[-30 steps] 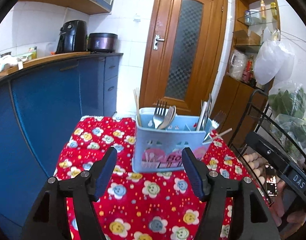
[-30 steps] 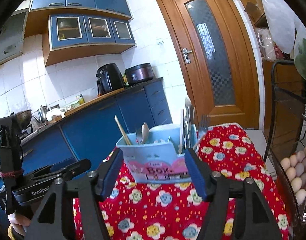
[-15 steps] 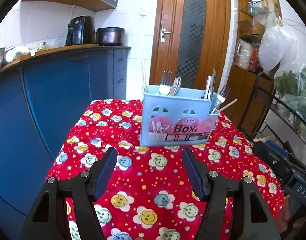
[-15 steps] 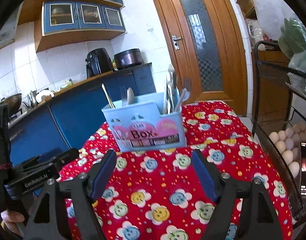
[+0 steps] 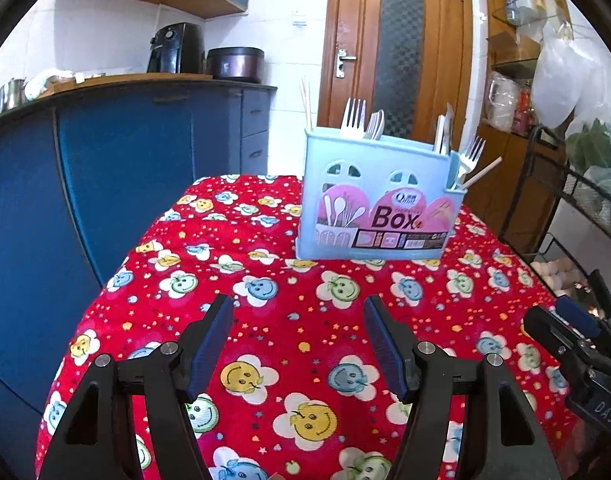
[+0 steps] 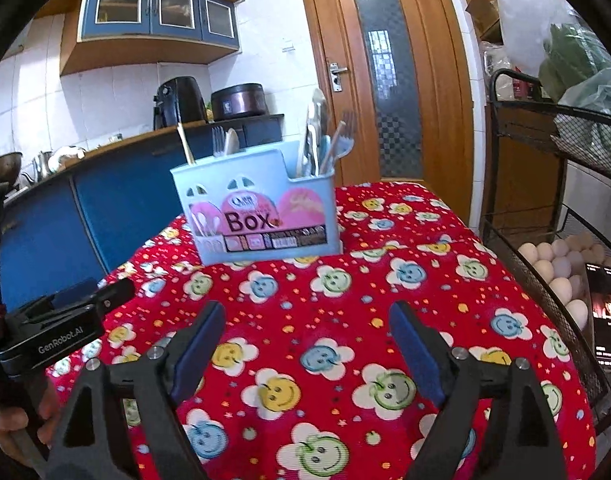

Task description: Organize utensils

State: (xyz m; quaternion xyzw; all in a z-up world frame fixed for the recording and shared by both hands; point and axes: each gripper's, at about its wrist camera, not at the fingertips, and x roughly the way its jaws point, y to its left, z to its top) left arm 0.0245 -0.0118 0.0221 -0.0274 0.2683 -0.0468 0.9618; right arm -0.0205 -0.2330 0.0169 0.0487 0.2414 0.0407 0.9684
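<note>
— Pulled back since the earlier frames: left hand-held gripper [image 5: 298, 340] and right hand-held gripper [image 6: 305, 336] both farther from the caddy, more red cloth between.

— Both spread wide, grasping nothing?

— Yes, hovering over the flowered worktop [image 5: 305, 320], jaws apart and bare.

— And the utensils?

— Already upright in the blue utensil box [image 5: 375, 206], standing toward the far end of the worktop: forks [image 5: 353, 118], spoon, chopsticks [image 5: 306, 98]. No loose pieces visible on the cloth.

— Step in hand?

— Probably the wrap-up, retreating after sorting. Next: look for any stray piece; otherwise nothing left to pick up.
</note>
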